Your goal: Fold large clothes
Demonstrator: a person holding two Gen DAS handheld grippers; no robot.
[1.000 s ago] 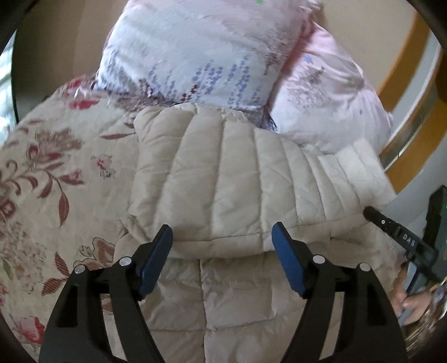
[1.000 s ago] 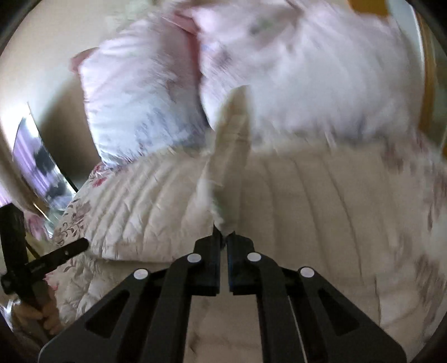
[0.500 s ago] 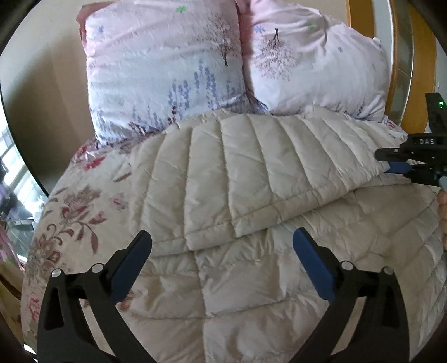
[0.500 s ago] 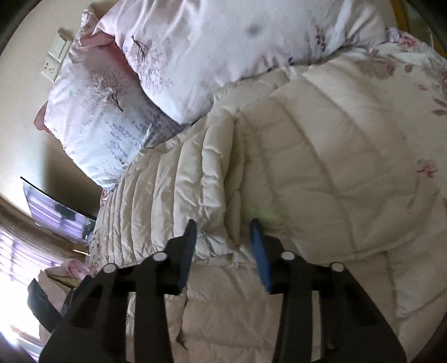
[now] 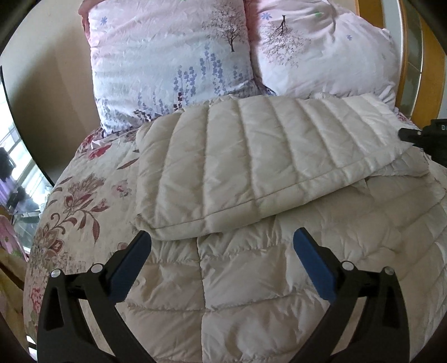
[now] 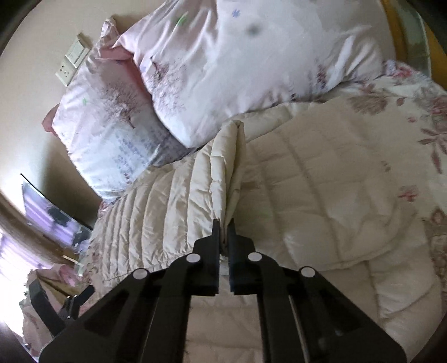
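A cream quilted down coat (image 5: 251, 279) lies spread on the bed. Its upper part (image 5: 251, 156) is folded over onto the lower part. My left gripper (image 5: 222, 245) is open and empty, just in front of the folded flap's near edge. My right gripper (image 6: 223, 223) is shut on the edge of the folded flap (image 6: 223, 178), which stands up as a ridge in the right wrist view. The right gripper's tip also shows in the left wrist view (image 5: 405, 134) at the flap's right corner.
Two pink floral pillows (image 5: 173, 61) (image 5: 321, 47) lean at the head of the bed, close behind the coat. A floral bedspread (image 5: 78, 201) covers the bed. A wooden headboard (image 5: 366, 11) is at the right. A wall socket (image 6: 69, 62) is on the wall.
My right gripper, open half a second ago, has shut on the flap's edge. My left gripper has stayed open and shifted slightly toward the flap's near edge.
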